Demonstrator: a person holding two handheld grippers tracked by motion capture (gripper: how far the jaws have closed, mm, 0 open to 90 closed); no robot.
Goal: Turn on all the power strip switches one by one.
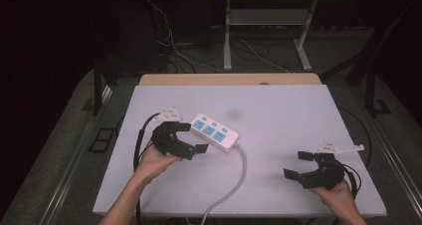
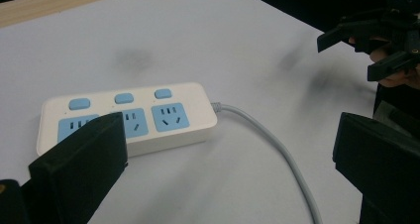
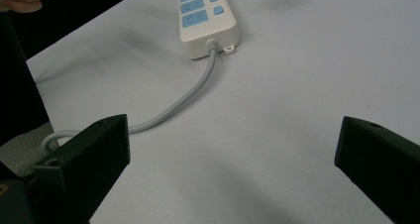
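- White plastic power strip [image 1: 215,132] with blue sockets lies untouched left of the desk [image 1: 278,110] centre.
- Left tool [image 1: 191,138] released, just beside it; grasp not begun.
- Right tool [image 1: 298,165] released, near right front corner.

Left gripper [image 1: 194,137] held low over the table, jaws spread wide, pointing right and a bit away from the person; left hand [image 1: 154,160] grips it from below, forearm coming in from the bottom edge at a slant. Right gripper [image 1: 297,164] also wide open (nothing between the jaws), pointing left toward the table's middle; right hand [image 1: 336,192] under it, wrist near the table's near edge. The two grippers are well apart, jaws roughly facing each other.
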